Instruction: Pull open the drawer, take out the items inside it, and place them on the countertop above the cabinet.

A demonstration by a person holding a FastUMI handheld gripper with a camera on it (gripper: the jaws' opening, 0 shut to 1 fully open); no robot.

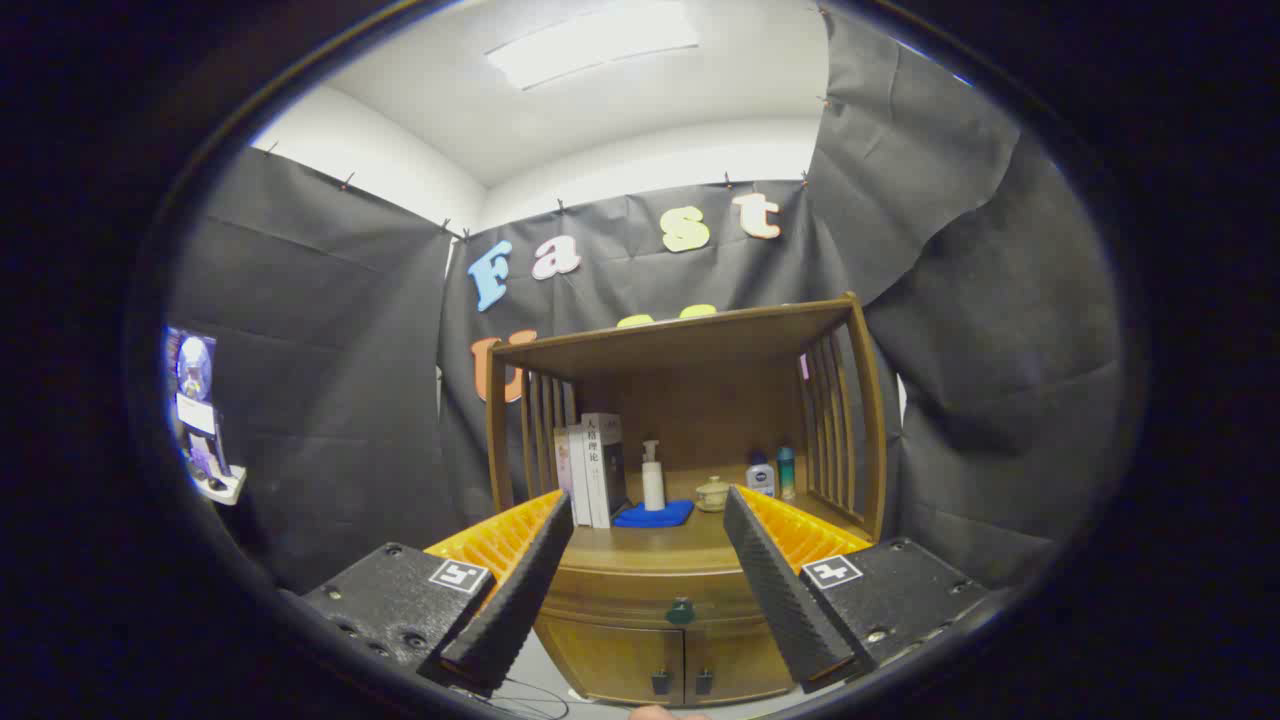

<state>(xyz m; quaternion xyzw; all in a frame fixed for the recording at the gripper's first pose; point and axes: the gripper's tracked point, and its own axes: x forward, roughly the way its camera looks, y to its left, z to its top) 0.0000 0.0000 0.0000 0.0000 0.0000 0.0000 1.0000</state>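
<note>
Books (595, 468), pump btl (652, 478) on blue cloth (655, 515), small cup (712, 493).

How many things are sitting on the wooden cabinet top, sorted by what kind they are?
Books: 2
Bottles: 3, a white pump bottle, a small white bottle, a teal bottle
Blue cloth: 1
Lidded cup: 1
Total: 7
The hand-held gripper is open, short of the closed drawer.

Wooden cabinet's counter (690, 548) carries, L to R: upright books (597, 468), pump bottle (653, 476) behind blue cloth (654, 515), small lidded cup (712, 493), two small bottles (772, 474).
</note>
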